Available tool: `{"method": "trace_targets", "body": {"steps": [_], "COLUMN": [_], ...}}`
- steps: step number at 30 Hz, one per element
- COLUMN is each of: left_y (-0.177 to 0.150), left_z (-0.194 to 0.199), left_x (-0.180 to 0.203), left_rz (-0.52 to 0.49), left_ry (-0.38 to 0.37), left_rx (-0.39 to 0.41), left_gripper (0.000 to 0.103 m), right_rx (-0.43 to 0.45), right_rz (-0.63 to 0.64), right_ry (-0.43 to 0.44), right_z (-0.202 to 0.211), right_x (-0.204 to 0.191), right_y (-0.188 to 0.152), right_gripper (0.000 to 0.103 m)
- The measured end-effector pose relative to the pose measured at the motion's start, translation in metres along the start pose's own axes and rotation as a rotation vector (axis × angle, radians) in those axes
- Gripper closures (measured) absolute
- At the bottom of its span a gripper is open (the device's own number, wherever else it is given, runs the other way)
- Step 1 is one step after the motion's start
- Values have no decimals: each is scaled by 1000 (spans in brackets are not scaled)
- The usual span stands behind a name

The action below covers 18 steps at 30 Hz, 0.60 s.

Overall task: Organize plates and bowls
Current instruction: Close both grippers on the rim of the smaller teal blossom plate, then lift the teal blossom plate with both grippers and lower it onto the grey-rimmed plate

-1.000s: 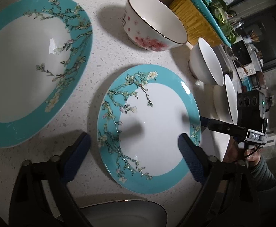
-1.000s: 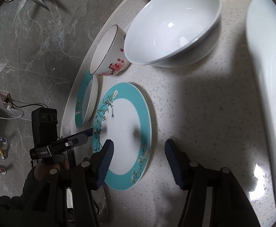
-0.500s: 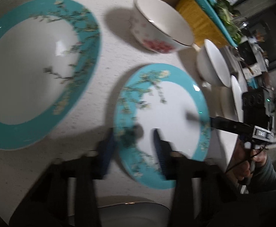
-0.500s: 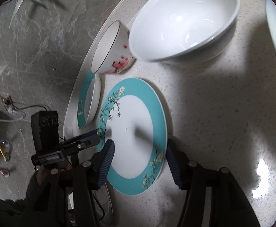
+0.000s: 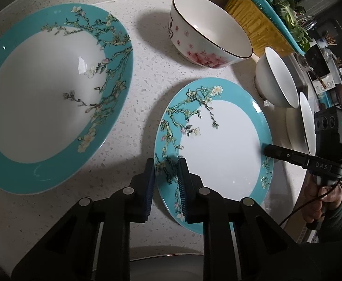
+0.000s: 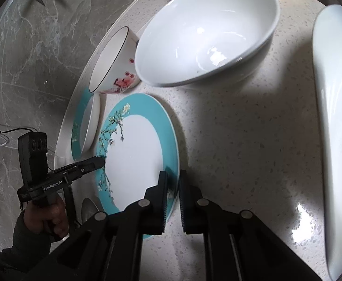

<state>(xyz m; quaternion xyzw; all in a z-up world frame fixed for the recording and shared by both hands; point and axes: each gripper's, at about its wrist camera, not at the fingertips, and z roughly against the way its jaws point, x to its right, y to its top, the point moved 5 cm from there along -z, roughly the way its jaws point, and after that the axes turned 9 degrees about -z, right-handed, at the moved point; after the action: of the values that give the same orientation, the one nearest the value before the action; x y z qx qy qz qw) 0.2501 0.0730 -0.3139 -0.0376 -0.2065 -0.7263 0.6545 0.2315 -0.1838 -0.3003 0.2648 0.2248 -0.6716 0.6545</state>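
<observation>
My left tool (image 5: pixel 166 175) pitched steeply down, jaws closing, teal rim of small plate (image 5: pixel 214 140) between blue pads (image 5: pixel 150 182). My right tool (image 6: pixel 172 187) angled down, jaws clamped on opposite rim of same plate. Two tools face each other across plate. Left hand (image 6: pixel 45 220) wrapped round its handle, dark sleeve behind. Right hand (image 5: pixel 320 199) likewise gripping handle, cable trailing past fingers.

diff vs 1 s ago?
Both grippers went from open astride the small teal plate to gripping its rim: left gripper on the near blossom edge, jaws closing; right gripper on the opposite edge. The large teal dish, pink-flower bowl and white bowl stayed put.
</observation>
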Motion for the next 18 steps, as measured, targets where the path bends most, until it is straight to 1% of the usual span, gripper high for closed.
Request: {"method": "trace_targets", "body": {"steps": [6, 10, 18], "left_y": [-2, -2, -4], "left_z": [0, 2, 15], "left_x": [5, 10, 12], "left_rz": [2, -2, 5], "left_ry": [0, 2, -3], "left_rx": [-3, 3, 16], "left_gripper": [87, 87, 87], "right_rx": [3, 12, 10], "right_rz": [-15, -13, -8], "right_ry": [-1, 0, -7], "right_z": [2, 5, 8], "right_x": [4, 0, -3], "right_y": [0, 2, 5], "right_gripper": [91, 91, 91]}}
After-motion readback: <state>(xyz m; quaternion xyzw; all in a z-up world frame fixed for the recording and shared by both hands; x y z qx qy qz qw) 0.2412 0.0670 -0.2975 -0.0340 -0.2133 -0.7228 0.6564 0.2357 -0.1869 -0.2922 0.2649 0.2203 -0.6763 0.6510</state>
